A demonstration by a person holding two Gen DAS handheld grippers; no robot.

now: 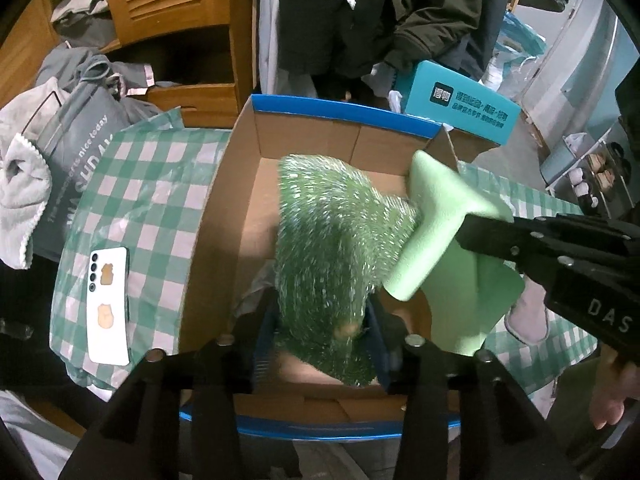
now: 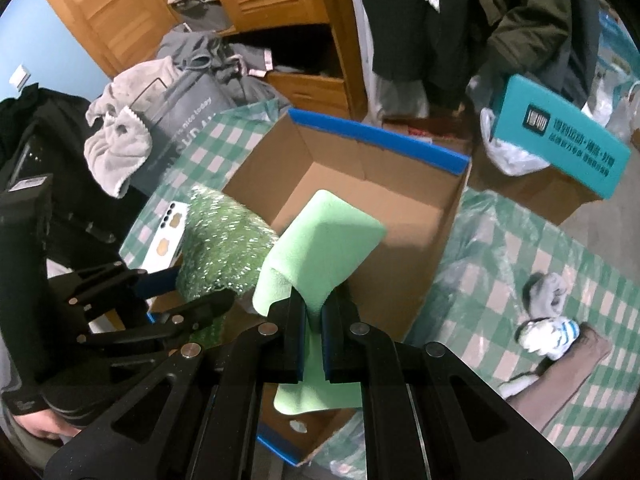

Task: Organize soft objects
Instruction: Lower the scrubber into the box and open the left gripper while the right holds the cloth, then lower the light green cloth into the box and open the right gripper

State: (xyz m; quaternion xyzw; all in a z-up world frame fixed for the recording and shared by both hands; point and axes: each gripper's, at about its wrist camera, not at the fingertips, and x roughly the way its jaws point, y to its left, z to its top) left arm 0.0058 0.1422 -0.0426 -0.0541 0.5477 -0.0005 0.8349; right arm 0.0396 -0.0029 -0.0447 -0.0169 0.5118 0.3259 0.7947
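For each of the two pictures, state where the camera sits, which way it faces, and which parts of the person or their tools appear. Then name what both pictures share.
Left wrist: on the left gripper, looking down into the cardboard box; its fingers pinch the sparkly green cloth; the right gripper enters from the right.
Right wrist: on the right gripper, facing the box from its near corner; its fingers clamp the light green foam sheet; the left gripper shows at left.
Shared: box, both green items, white phone, checkered cover.
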